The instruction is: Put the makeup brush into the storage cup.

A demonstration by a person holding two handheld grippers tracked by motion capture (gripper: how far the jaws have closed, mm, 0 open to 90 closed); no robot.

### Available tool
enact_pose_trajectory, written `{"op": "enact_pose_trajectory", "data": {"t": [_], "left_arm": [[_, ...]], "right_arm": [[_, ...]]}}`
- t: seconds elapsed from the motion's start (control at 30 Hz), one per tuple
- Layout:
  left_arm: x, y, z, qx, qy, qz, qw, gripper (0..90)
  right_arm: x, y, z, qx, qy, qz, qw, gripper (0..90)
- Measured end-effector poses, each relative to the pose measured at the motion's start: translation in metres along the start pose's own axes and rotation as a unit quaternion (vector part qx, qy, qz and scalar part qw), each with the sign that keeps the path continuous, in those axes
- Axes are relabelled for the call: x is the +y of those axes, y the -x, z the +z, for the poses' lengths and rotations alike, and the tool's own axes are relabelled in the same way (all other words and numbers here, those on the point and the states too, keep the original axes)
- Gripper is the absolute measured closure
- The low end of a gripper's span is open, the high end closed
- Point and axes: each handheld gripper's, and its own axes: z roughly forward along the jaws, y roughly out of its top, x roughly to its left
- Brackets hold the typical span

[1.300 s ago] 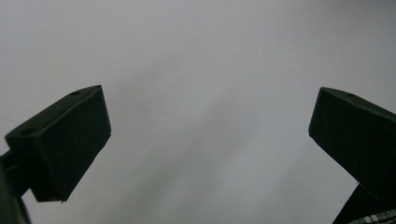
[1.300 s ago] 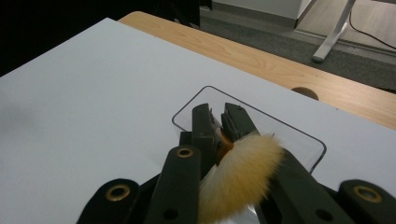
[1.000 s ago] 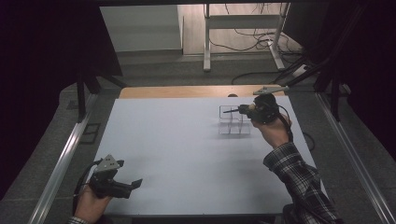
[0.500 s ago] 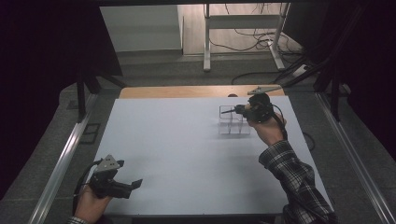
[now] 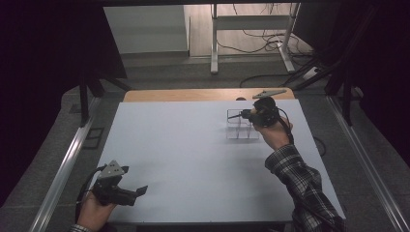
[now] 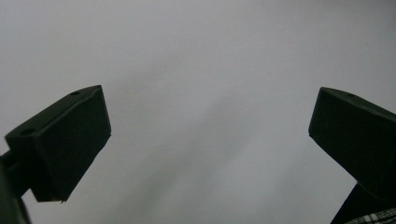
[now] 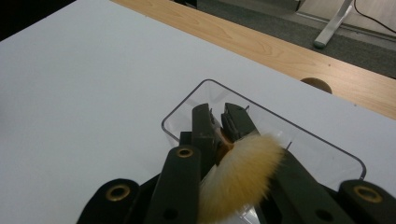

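Note:
My right gripper (image 5: 231, 116) hovers over a clear plastic organiser (image 5: 244, 133) on the far right of the white table (image 5: 193, 159). In the right gripper view its jaws are shut on a brush (image 7: 243, 172). The tan bristles fan back toward the camera, and a bit of orange-brown handle sits between the pads. The tips hang above the organiser's rounded rim (image 7: 299, 133). My left gripper (image 5: 140, 190) rests near the front left corner, held in a hand. Its jaws stand wide open in the left gripper view, with bare white surface between them (image 6: 210, 130).
A wooden strip (image 5: 193, 95) runs along the table's far edge, with a round hole (image 7: 316, 84) in it. Metal rails (image 5: 63, 164) flank the table on both sides. Beyond the table stand a frame's legs and cables on the floor (image 5: 251, 43). A plaid sleeve (image 5: 300, 183) reaches in from the front right.
The right hand has drifted slightly left above the organiser, still holding the brush. The left hand has stayed put.

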Motion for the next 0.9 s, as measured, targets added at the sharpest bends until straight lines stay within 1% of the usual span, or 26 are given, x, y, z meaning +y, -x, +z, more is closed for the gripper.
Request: {"op": "enact_pose_trajectory", "data": {"t": [0.5, 0.57, 0.6, 0.63, 0.67, 0.7, 0.77, 0.83, 0.87, 0.9], "left_arm": [[0.0, 0.0, 0.0, 0.0, -0.001, 0.0, 1.0, 0.0], [0.0, 0.0, 0.0, 0.0, -0.001, 0.0, 1.0, 0.0], [0.0, 0.0, 0.0, 0.0, -0.001, 0.0, 1.0, 0.0], [0.0, 0.0, 0.0, 0.0, -0.001, 0.0, 1.0, 0.0], [0.0, 0.0, 0.0, 0.0, -0.001, 0.0, 1.0, 0.0], [0.0, 0.0, 0.0, 0.0, -0.001, 0.0, 1.0, 0.0], [0.0, 0.0, 0.0, 0.0, -0.001, 0.0, 1.0, 0.0], [0.0, 0.001, 0.0, 0.0, -0.001, 0.0, 1.0, 0.0], [0.0, 0.001, 0.0, 0.0, -0.001, 0.0, 1.0, 0.0], [0.0, 0.001, 0.0, 0.0, -0.001, 0.0, 1.0, 0.0]], "right_arm": [[-0.006, 0.001, 0.015, -0.005, -0.015, 0.0, 0.9999, 83.5], [-0.007, 0.001, 0.017, -0.005, -0.016, -0.004, 0.9999, 82.9], [-0.008, 0.0, 0.018, -0.001, -0.015, -0.006, 0.9999, 78.5], [-0.008, 0.0, 0.019, 0.003, -0.012, -0.004, 0.9999, 65.4], [-0.008, 0.0, 0.019, 0.004, -0.011, -0.004, 0.9999, 59.1], [-0.008, 0.0, 0.02, 0.002, -0.007, -0.009, 0.9999, 46.9], [-0.008, 0.0, 0.022, 0.003, -0.006, -0.013, 0.9999, 31.2], [-0.009, 0.0, 0.024, 0.008, -0.002, -0.013, 0.9999, 18.6], [-0.009, 0.0, 0.024, 0.008, 0.0, -0.012, 0.9999, 13.3], [-0.009, 0.0, 0.024, 0.006, 0.001, -0.011, 0.9999, 10.1]]}}
